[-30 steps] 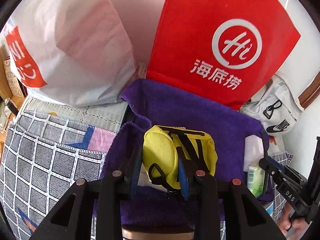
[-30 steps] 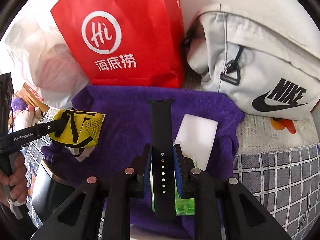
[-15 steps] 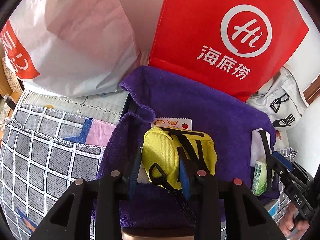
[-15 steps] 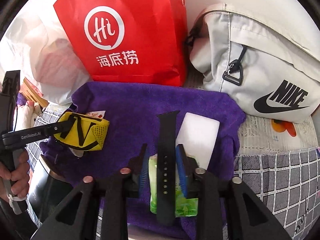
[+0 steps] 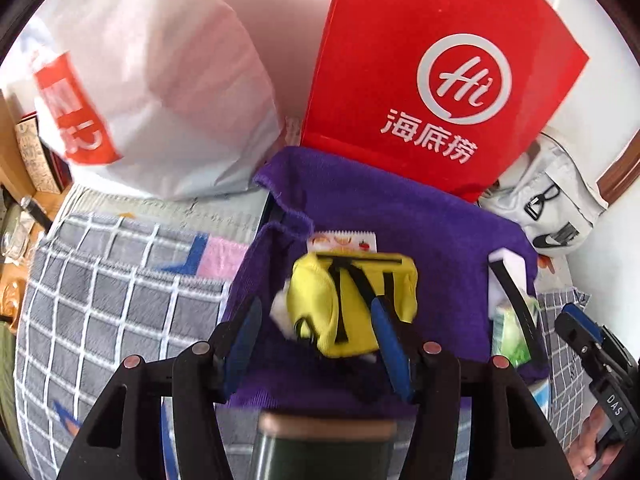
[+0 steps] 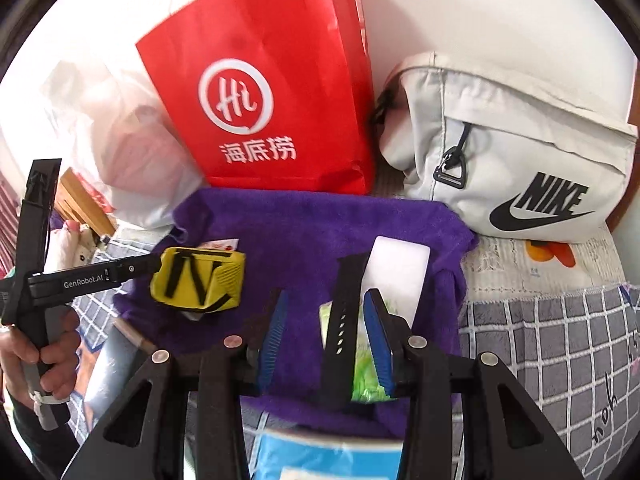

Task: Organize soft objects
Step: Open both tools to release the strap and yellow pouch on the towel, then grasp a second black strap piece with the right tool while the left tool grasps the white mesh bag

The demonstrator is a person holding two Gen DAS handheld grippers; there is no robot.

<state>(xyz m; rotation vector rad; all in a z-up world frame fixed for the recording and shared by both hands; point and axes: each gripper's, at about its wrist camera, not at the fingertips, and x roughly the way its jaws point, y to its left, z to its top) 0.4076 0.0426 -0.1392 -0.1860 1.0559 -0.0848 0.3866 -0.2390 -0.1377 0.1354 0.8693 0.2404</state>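
Looking along the left claw [image 5: 316, 340], its jaws are spread around the yellow pouch [image 5: 352, 304], which lies on the purple towel [image 5: 400, 220], apparently just let go there. From the right wrist, the right claw [image 6: 326, 340] likewise gapes beside the black strap [image 6: 344, 320], which rests over a green packet [image 6: 366, 372] on that same gathering cloth.

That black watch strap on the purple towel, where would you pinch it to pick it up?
Probably mid-length, across its narrow width, coming from the near end along its length. The black watch strap lies flat and thin, running away from the open right gripper, partly over a green packet on the purple towel; its long edges face the fingers.
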